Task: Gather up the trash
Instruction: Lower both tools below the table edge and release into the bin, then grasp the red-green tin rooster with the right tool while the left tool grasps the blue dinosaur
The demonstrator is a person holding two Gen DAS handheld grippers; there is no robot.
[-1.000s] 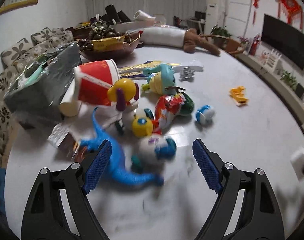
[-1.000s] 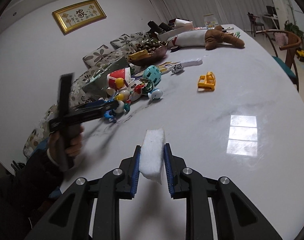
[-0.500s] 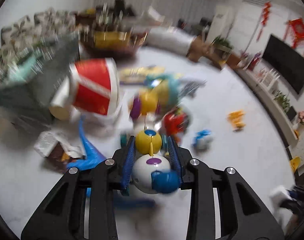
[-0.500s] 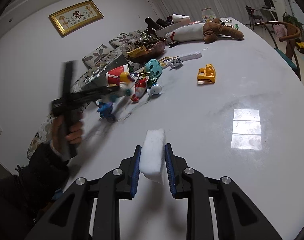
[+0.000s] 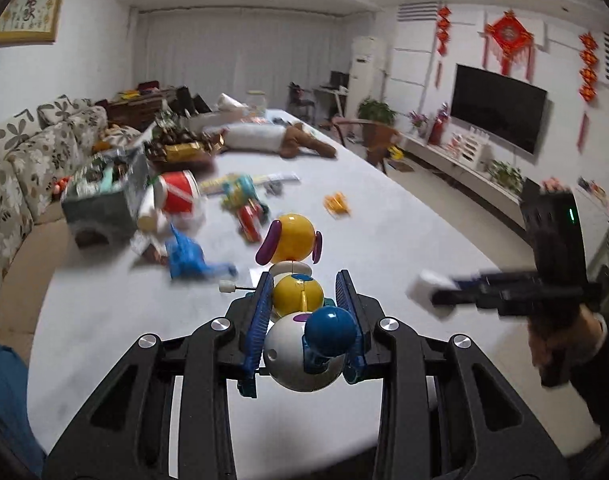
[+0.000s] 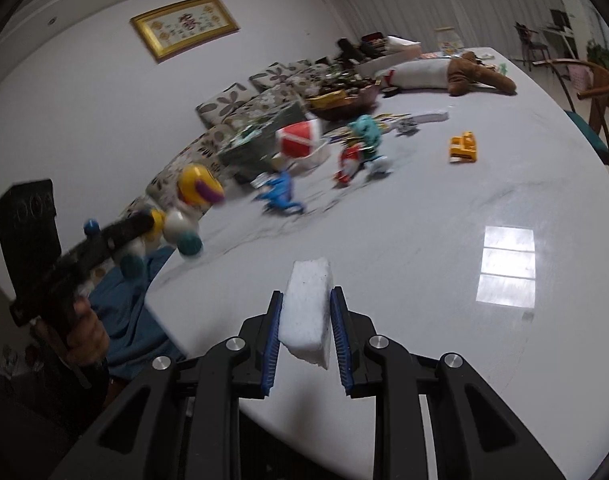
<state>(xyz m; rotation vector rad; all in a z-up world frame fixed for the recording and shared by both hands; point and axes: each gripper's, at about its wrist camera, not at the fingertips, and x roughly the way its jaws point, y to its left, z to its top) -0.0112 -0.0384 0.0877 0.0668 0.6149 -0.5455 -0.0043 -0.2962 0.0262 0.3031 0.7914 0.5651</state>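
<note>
Pointing forward: clamped toy dog (image 5: 300, 320) lengthwise.

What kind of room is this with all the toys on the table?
Most likely a family living room. A floral sofa runs along one wall, a big flat television hangs on the other beside red hanging decorations, and a long white table fills the middle.

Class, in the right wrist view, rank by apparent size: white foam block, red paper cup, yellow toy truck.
1. White foam block, though nearness to the camera inflates it.
2. Red paper cup.
3. Yellow toy truck.
</note>
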